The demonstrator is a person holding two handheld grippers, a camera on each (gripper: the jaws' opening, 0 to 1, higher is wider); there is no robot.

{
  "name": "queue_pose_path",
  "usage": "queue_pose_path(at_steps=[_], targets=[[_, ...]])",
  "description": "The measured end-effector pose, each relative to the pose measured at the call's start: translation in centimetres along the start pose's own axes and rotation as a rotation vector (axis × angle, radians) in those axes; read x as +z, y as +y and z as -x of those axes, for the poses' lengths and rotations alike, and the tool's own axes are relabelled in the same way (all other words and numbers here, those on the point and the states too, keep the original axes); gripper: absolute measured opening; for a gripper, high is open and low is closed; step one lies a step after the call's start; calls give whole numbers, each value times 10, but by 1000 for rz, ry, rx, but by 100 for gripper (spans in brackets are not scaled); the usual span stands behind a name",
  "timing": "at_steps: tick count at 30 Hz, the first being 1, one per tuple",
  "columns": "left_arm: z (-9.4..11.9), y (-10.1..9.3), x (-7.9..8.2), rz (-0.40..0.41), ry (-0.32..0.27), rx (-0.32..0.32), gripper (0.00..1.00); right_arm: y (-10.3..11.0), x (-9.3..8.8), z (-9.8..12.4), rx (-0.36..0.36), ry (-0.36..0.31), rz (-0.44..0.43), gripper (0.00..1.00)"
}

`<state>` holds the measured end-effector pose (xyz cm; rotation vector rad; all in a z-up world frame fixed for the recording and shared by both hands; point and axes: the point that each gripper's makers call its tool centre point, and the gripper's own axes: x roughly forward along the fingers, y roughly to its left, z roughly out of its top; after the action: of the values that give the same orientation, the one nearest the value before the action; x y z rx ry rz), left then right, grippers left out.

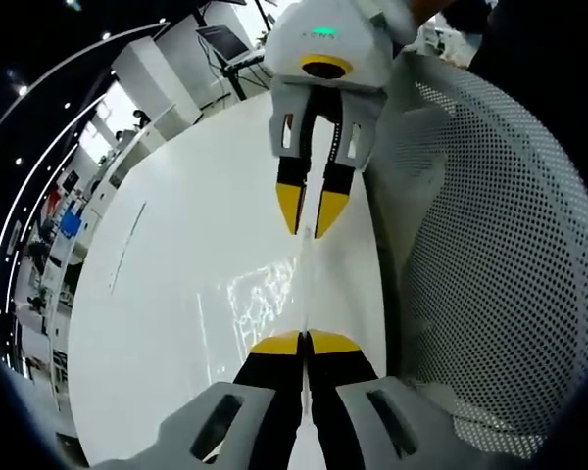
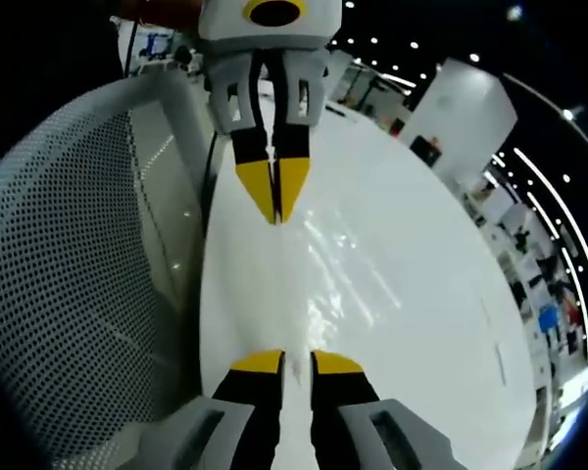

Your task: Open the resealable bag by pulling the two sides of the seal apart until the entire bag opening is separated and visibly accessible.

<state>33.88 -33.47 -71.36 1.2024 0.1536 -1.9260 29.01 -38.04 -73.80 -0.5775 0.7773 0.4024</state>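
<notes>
A clear resealable bag (image 1: 269, 294) hangs stretched between my two grippers, which face each other over a white table (image 1: 167, 245). It shows mostly as glare and creases, also in the right gripper view (image 2: 338, 250). My left gripper (image 1: 304, 343) is shut on the bag's thin near edge. Opposite it, my right gripper (image 1: 312, 220) pinches the far edge, its yellow tips a little apart around the film. In the right gripper view, my right gripper (image 2: 296, 362) holds the film between its jaws, and the left gripper (image 2: 274, 201) is closed tight on the other side.
A white perforated mesh shell (image 1: 490, 225) curves close beside the bag and both grippers, on the left in the right gripper view (image 2: 69, 245). The white table (image 2: 431, 304) stretches away on the other side. Desks and shelving stand far behind.
</notes>
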Motion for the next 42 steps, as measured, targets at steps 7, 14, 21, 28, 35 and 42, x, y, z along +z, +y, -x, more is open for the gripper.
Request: queue_pose_path(at_steps=[7,14,21,28,35,42], targets=[[0,1,1,0,-4,3,0,4,14,-4,5,-30,27,5],[1,1,4,-20,-13,3,0,8,16,-9,20,-25,41,4],[0,0,9,-26,-30,-4,0,8,18,-12,25,-27,50,4],[-2,1,17,-30,-59,2,0,7,24,-14,18,-38,82,0],[-2,3,13,-15,-55,10,0,3,28,-11,2,-47,75,0],[-6,5,-1,-9,-7,19,0,4,37,-9,-3,-63,71,0]])
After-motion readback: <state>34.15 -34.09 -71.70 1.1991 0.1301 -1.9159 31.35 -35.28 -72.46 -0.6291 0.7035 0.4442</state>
